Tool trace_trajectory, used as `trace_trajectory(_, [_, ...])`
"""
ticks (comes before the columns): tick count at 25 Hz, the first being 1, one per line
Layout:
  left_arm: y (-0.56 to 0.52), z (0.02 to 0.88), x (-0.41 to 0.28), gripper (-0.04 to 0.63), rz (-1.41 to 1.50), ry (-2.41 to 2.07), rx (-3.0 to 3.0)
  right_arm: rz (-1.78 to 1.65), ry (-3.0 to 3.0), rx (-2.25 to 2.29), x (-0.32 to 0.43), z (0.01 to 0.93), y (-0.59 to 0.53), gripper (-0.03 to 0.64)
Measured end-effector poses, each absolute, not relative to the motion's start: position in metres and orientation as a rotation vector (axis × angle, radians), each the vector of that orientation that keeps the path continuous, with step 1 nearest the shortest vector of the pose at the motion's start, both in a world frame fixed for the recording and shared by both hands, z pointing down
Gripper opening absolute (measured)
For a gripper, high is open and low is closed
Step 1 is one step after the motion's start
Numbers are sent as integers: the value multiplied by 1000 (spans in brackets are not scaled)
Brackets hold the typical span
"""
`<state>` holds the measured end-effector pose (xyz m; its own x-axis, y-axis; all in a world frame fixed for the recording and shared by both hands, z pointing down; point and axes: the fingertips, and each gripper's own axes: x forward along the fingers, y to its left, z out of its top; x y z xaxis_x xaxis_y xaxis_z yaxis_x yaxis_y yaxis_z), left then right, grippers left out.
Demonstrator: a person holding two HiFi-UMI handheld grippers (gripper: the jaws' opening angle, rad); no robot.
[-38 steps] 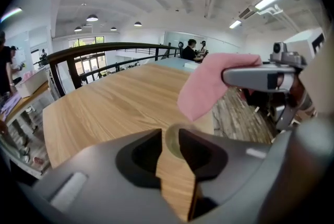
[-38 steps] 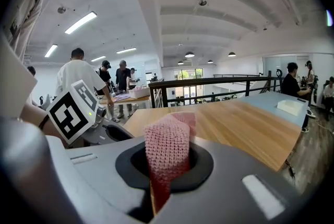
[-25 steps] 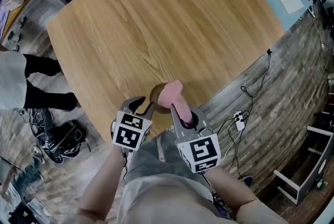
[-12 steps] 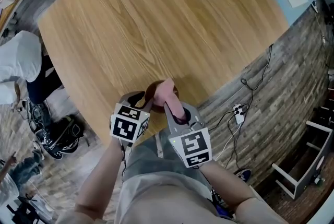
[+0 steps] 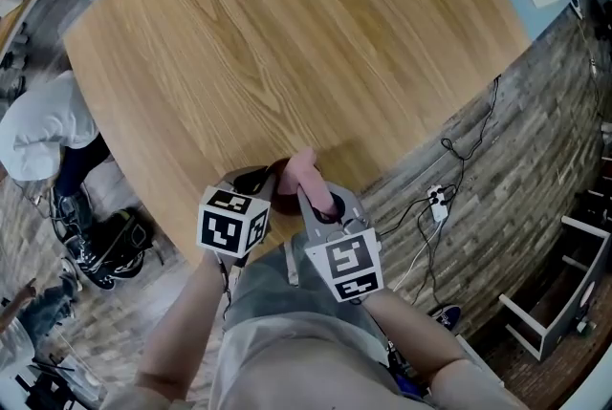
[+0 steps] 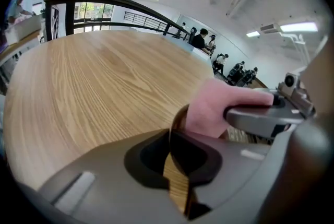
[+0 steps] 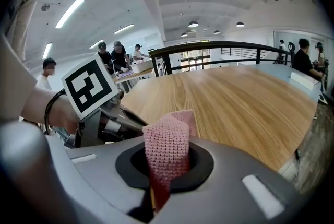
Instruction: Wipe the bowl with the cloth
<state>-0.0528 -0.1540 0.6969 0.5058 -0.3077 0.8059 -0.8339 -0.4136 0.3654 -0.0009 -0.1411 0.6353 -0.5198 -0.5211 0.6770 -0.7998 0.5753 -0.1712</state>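
Slippage risk: left gripper (image 6: 172, 137) jaws just closed on rim of bowl (image 5: 281, 200) at near edge of table (image 5: 287, 45), so hard scrubbing by right gripper (image 7: 162, 165), clamped on cloth (image 7: 167, 144), could tip it off.

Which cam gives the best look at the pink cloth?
Right gripper view: the cloth sits close up between the jaws, knit weave clear. Left gripper view shows a pink corner, partly covered. Head view shows only a small pink strip.
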Motion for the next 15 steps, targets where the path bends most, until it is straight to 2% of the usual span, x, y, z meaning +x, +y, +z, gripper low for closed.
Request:
trace_trajectory(7, [-148,681,-44,11,915,-952,2030,600,-2253,1006,-5,628,-133,14])
trace_trajectory(15, [-149,618,-33,11,901,-960,2168,532,-2325,989,-17,586,-132,14])
